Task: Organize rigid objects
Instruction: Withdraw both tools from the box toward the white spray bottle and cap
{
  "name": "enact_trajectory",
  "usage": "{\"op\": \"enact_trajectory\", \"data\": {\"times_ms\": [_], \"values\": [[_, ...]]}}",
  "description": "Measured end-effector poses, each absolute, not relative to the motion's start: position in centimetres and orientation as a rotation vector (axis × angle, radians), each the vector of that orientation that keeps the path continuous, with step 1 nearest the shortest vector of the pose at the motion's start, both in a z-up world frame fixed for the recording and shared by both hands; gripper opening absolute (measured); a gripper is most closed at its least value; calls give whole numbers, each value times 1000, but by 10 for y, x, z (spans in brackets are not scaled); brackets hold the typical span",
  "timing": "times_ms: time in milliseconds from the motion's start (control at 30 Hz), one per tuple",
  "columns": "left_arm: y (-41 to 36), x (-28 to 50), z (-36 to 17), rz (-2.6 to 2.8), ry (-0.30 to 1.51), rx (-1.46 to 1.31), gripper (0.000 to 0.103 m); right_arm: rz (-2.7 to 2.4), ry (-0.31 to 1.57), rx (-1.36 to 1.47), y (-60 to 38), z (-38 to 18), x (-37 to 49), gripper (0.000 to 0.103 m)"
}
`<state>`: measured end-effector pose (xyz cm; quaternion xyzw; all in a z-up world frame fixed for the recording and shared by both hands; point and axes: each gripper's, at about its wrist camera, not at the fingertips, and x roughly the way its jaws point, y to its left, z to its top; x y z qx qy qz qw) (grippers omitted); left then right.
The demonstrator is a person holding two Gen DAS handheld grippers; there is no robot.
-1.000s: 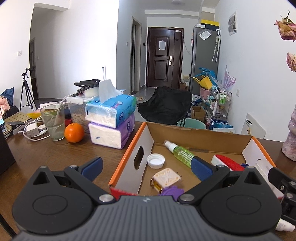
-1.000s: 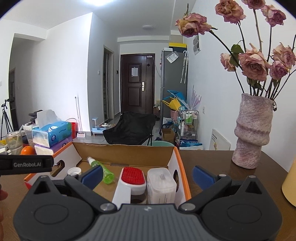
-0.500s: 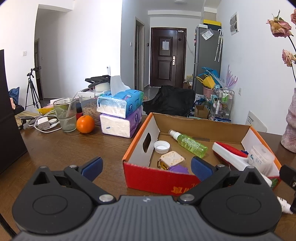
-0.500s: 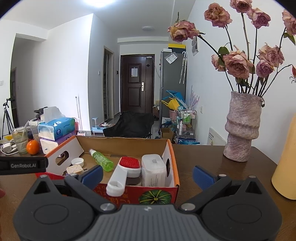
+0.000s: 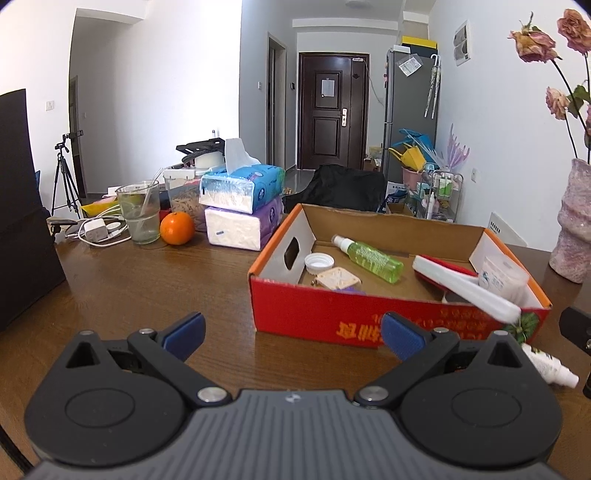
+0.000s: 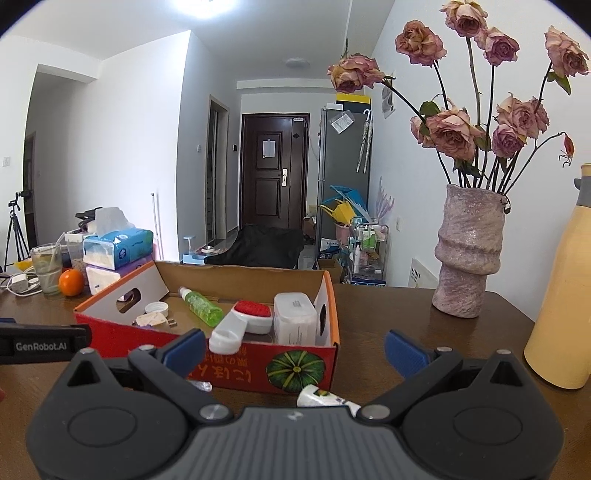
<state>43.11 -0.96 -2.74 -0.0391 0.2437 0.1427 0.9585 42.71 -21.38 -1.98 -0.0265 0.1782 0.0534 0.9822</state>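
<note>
left wrist: green spray bottle (image 5: 367, 253) lies diagonally, nozzle far-left.

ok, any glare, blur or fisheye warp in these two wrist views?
Right wrist: ceiling light blown out at top edge, dried pink roses sharp. Left wrist: even light, soft sheen on brown wooden table. Both: corners vignetted black, walls bow outward; no motion blur.

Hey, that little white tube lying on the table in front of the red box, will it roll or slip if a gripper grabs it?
The white tube lies on its side on the wooden table, so a nudge would probably roll it. It looks small and smooth, likely light and a bit slippery. Its narrow tip may pivot if pinched off-centre.
</note>
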Motion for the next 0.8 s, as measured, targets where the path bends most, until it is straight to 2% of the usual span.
{"op": "enact_trajectory", "data": {"times_ms": [800], "values": [[-38,412,-49,270,534,-52,103,92,393,-49,-249,-38,404,103]]}}
